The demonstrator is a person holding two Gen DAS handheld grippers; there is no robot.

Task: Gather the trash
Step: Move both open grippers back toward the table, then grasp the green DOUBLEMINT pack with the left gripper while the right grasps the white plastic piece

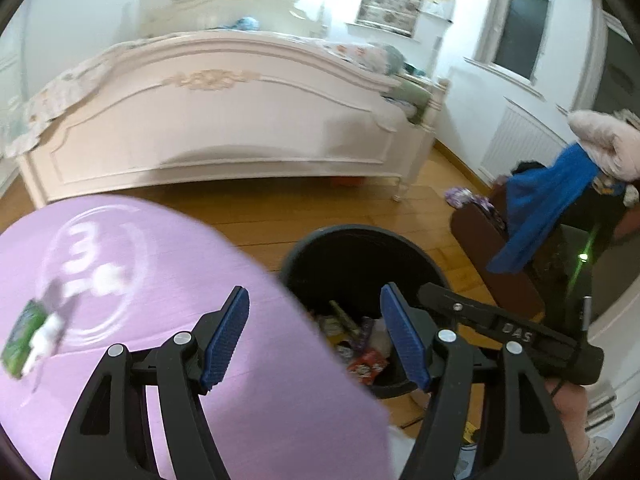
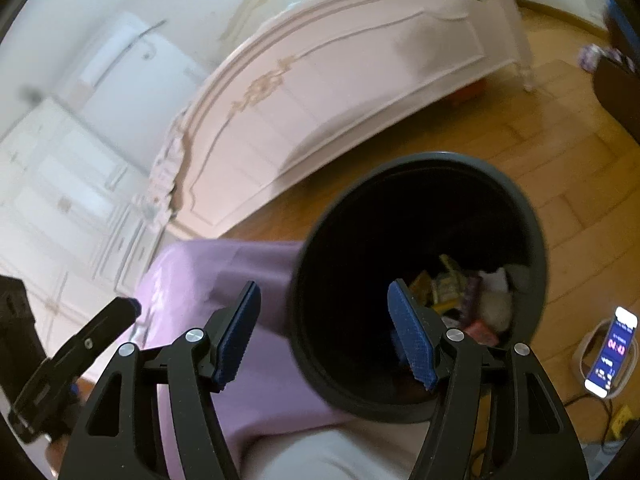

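Left gripper: jaws spread wide, nothing between the pads. The black trash bin stands on the wood floor just ahead of it and slightly to its right, open mouth up. Wrappers and crumpled paper lie at the bin bottom. A lilac mat lies under and to the left of the gripper; a green packet and a white scrap beside it rest on the mat, well to the left.

Right gripper: jaws spread wide, nothing between the pads. The bin rim sits directly ahead, the right finger over its mouth. A lit phone lies on the floor to the right. A white bed footboard stands beyond the bin.
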